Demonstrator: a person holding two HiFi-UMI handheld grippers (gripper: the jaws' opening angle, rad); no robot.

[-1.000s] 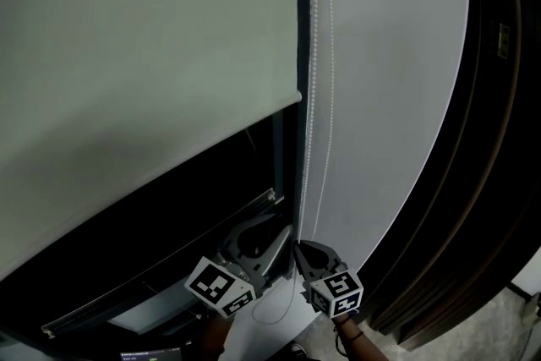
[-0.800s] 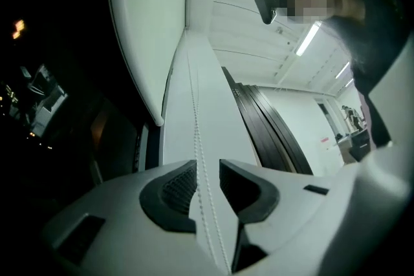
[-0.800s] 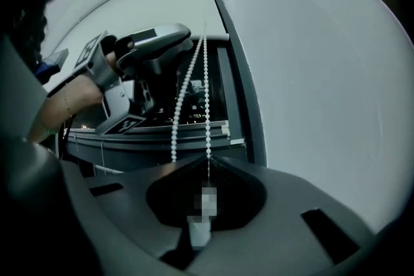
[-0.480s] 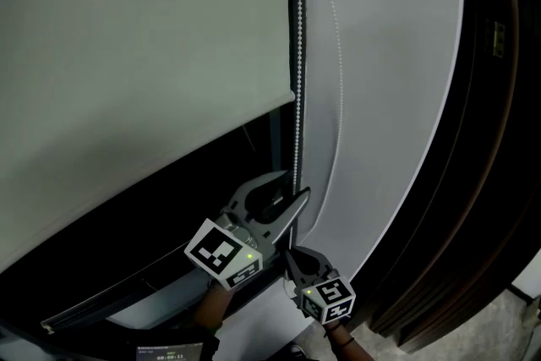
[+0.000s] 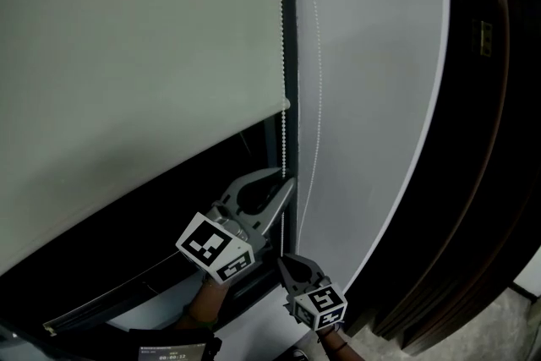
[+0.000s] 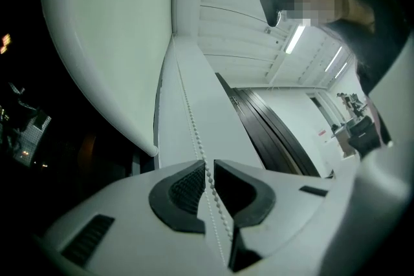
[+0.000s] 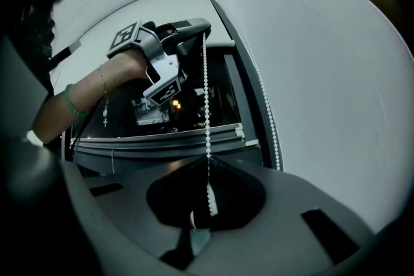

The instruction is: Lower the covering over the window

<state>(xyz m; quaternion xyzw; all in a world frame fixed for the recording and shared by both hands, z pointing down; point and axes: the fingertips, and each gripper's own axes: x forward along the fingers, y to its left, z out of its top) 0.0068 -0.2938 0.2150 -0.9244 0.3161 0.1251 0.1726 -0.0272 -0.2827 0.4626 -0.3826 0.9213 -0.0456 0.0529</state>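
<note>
Your left tongs (image 6: 208, 168) have just been closing. Their 2 ribbed pads (image 6: 184, 187) stand a narrow gap apart, and the bead chain (image 6: 191, 121) runs up between them, close against the left pad and just clear of the right one. The chain climbs a white wall (image 6: 217, 100). Left of it hangs the pale blind (image 6: 110, 42), its rounded bottom edge over the dark window (image 6: 39, 158). Dark frames (image 6: 275, 139) run off to the right.

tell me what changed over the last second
The left gripper rose along the white bead chain, away from the right gripper; its jaws have just been closing round the chain, not yet pinching it. The right gripper stayed shut on the chain; the pale green roller blind hangs much as before.
</note>
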